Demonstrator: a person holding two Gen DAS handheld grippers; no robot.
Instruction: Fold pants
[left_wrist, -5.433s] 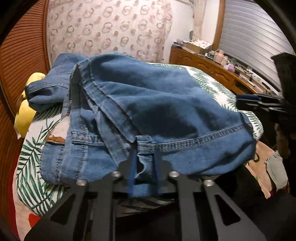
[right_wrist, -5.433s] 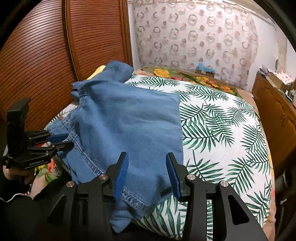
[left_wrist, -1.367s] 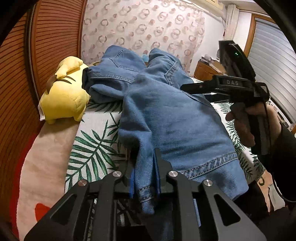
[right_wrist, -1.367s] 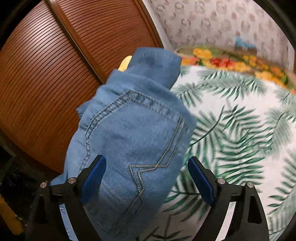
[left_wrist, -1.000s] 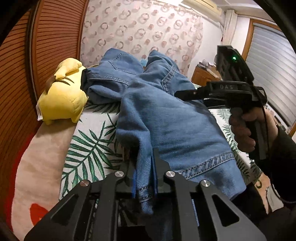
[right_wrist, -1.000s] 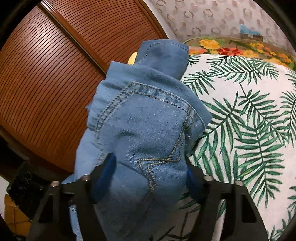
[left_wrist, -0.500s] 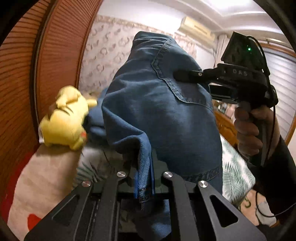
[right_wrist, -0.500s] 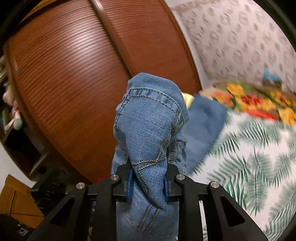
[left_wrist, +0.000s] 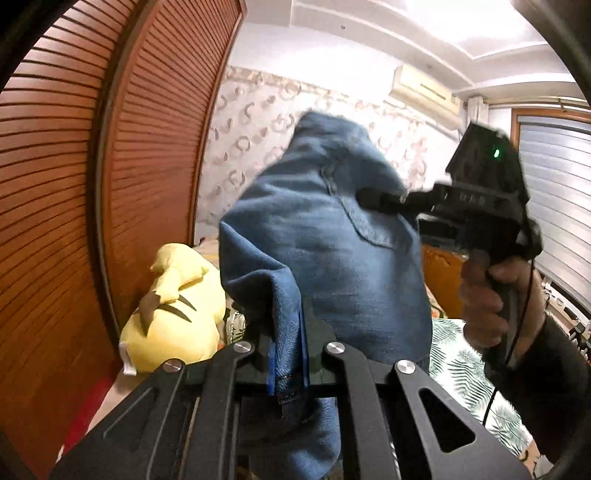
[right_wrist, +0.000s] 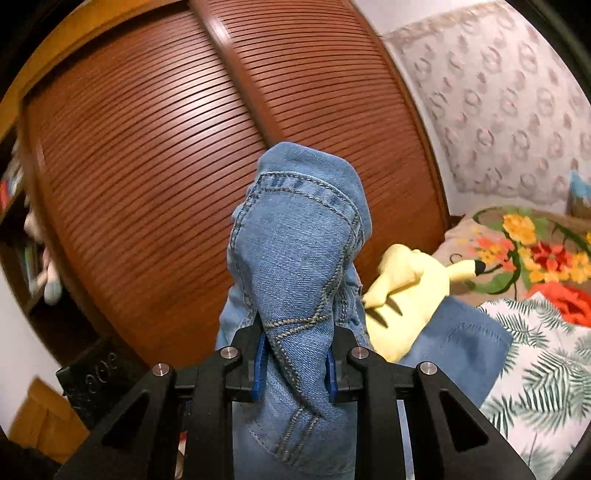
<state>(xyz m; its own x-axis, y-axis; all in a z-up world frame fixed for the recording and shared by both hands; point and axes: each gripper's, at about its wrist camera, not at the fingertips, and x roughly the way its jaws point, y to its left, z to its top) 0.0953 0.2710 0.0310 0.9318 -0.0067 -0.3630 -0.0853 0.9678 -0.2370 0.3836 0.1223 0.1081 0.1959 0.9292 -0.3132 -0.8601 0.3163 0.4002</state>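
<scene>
Both grippers have the jeans (left_wrist: 325, 258) lifted up off the bed (right_wrist: 546, 373) right now, so this looks like the carry-over part of a fold. The left gripper (left_wrist: 288, 363) is pinched nearly shut on a thin edge of denim, and the right gripper (right_wrist: 295, 365) is clamped on a thicker bunch with a stitched pocket seam running through it. To do this bit well, I'd keep both hands level with each other so the fabric hangs straight, and hold the grip firm since denim is heavy and could slide out of the thin left pinch. Also watch the yellow plush toy (left_wrist: 173, 314) by the wooden wardrobe doors (right_wrist: 184, 166); lay the jeans down clear of it, edges lined up.
</scene>
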